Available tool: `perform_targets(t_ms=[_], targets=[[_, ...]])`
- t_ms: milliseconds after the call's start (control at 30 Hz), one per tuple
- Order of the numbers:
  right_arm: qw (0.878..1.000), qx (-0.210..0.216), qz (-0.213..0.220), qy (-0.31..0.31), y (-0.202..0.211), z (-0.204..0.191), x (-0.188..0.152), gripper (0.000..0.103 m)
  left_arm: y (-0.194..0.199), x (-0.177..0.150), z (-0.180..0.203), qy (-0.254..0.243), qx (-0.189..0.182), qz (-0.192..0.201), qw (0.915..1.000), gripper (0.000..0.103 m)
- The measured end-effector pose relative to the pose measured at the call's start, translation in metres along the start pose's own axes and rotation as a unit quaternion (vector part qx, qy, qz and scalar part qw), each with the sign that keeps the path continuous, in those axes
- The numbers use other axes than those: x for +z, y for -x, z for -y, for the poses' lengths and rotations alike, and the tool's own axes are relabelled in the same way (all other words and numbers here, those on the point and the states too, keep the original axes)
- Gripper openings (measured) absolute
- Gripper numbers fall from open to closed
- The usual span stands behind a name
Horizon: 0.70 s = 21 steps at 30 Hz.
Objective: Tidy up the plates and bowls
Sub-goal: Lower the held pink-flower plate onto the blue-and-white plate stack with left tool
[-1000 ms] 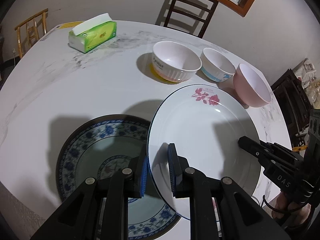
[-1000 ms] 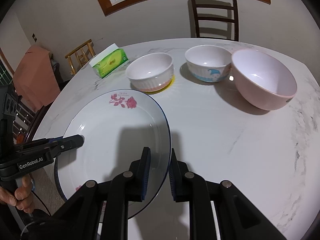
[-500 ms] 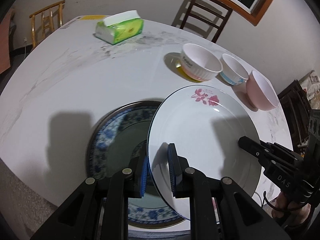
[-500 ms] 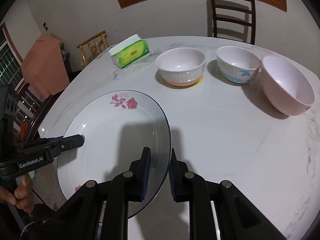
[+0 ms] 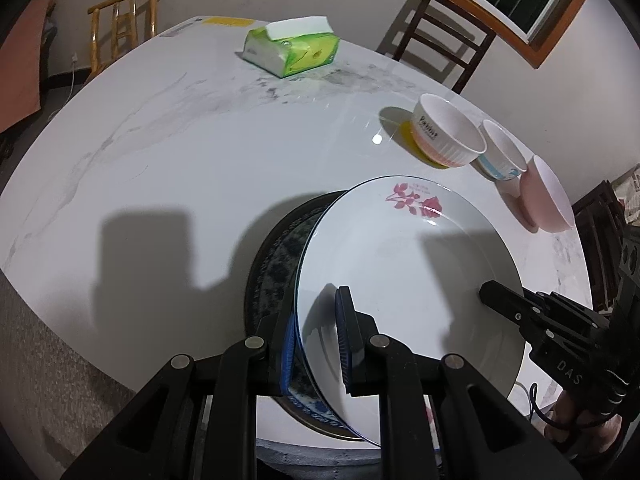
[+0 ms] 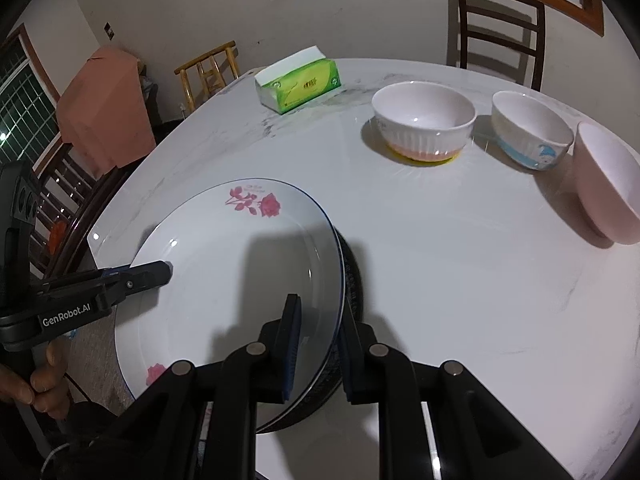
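The left gripper [image 5: 316, 340] is pinching the near-left rim of the white rose plate [image 5: 404, 276], its jaws pressed onto the edge with one pad above and one below. The plate is hanging tilted between the two tools, just above the blue patterned plate [image 5: 276, 264] that is lying on the bench [image 5: 180, 152]. Only a crescent of the patterned plate is showing past the white one's left edge, so the carried plate is sitting a little right of centre over its target. The right gripper [image 6: 318, 348] is clamping the opposite rim in the same way, jaws closed on the edge, with the dark rim of the lower plate peeking out just beyond. Both hands are equally close to the job; neither one could set it down alone.

I would judge the coming move as a short drift leftward, then a level lowering so the rims nest.

Further right, three bowls are waiting in a row, well apart from the plates: the ribbed white bowl [image 6: 424, 124], the blue-banded bowl [image 6: 530, 136], and the pink bowl [image 6: 604, 184]. A green tissue pack [image 6: 298, 84] is lying at the far side.
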State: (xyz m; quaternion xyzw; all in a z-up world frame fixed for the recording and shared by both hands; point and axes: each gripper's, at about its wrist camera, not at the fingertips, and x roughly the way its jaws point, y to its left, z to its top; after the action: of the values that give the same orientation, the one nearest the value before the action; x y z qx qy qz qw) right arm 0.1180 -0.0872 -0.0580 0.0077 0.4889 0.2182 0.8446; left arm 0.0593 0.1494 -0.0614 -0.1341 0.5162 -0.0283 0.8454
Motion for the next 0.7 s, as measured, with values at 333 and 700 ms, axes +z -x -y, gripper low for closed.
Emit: perform_targets(t_ms=[333, 700], targets=[[1.000, 0.003, -0.018, -0.005, -0.016, -0.001, -0.004, 0.017, -0.011, -0.003, -0.009, 0.006, 0.005, -0.015, 0.9999, 0.015], [0.999, 0.007, -0.033, -0.015, -0.028, 0.002, -0.007, 0.017, -0.021, -0.003, -0.013, 0.008, 0.014, -0.029, 0.9994, 0.015]])
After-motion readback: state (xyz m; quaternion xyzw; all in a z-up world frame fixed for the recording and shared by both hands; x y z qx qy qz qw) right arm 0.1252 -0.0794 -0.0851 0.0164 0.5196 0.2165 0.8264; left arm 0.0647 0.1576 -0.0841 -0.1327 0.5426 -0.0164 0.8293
